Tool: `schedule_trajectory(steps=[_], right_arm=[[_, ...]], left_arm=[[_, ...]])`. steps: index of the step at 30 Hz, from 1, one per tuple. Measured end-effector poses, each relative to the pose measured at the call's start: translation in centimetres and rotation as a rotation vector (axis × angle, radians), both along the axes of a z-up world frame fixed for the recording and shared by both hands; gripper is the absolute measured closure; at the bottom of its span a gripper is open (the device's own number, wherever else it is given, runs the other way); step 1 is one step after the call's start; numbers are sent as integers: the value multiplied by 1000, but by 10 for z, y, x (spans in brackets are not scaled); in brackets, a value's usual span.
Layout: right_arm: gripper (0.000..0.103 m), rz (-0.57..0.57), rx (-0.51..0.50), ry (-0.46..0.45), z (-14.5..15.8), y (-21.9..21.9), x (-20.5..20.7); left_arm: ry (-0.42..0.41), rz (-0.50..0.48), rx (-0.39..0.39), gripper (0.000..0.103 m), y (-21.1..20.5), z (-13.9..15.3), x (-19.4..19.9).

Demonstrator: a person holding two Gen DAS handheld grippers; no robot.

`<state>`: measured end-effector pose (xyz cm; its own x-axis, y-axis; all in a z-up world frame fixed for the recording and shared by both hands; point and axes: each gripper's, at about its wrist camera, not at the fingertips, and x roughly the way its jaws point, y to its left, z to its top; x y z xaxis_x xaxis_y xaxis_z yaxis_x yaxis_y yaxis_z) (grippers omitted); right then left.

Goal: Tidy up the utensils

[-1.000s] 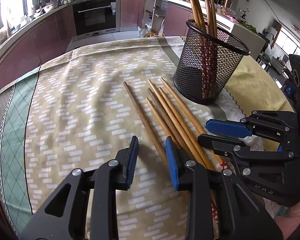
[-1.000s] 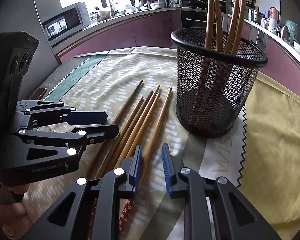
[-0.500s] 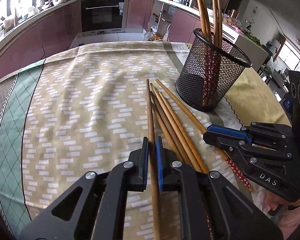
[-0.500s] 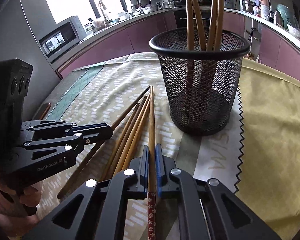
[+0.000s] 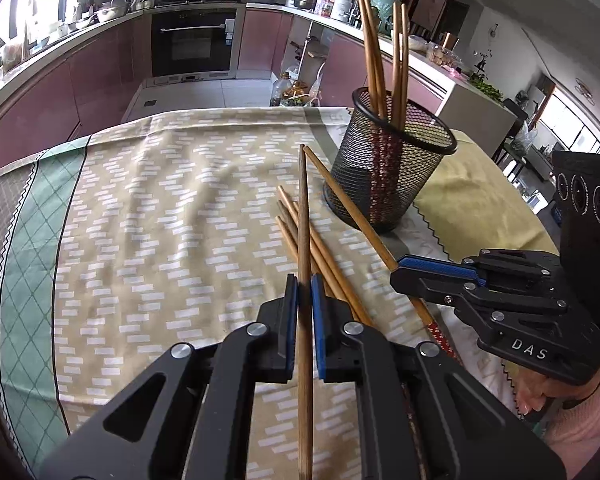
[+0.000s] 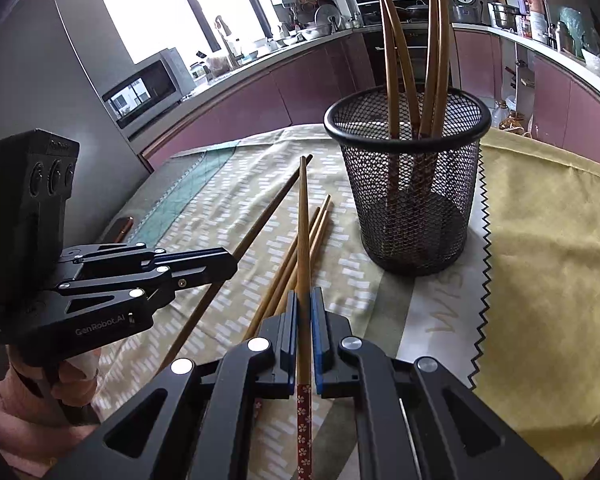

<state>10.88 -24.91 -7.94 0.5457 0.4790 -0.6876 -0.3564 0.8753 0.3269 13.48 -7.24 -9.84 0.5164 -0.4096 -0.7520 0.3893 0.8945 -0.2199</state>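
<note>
Wooden chopsticks [image 5: 300,232] lie beside the mesh holder [image 5: 388,176] (four stand inside).

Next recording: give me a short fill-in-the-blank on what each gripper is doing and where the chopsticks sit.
1. The left gripper is shut on a plain dark wooden ____.
2. The chopstick in the right gripper has a ____ floral-patterned end.
3. The black wire-mesh cup holds ____ upright chopsticks.
4. The loose wooden chopsticks lie on the patterned ____.

Missing words: chopstick; red; four; tablecloth
</note>
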Motion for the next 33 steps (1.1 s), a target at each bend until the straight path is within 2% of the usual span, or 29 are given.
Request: schedule_trajectory(steps=[13, 22, 33], right_arm=[[97, 12, 67, -68, 27, -18, -12], [97, -3, 118, -149, 54, -40, -20], [97, -37, 145, -224, 77, -55, -21]], left_arm=[[-41, -45, -80, 95, 4, 36, -18], [-94, -89, -161, 95, 12, 73, -33], [-163, -88, -213, 96, 23, 107, -35]])
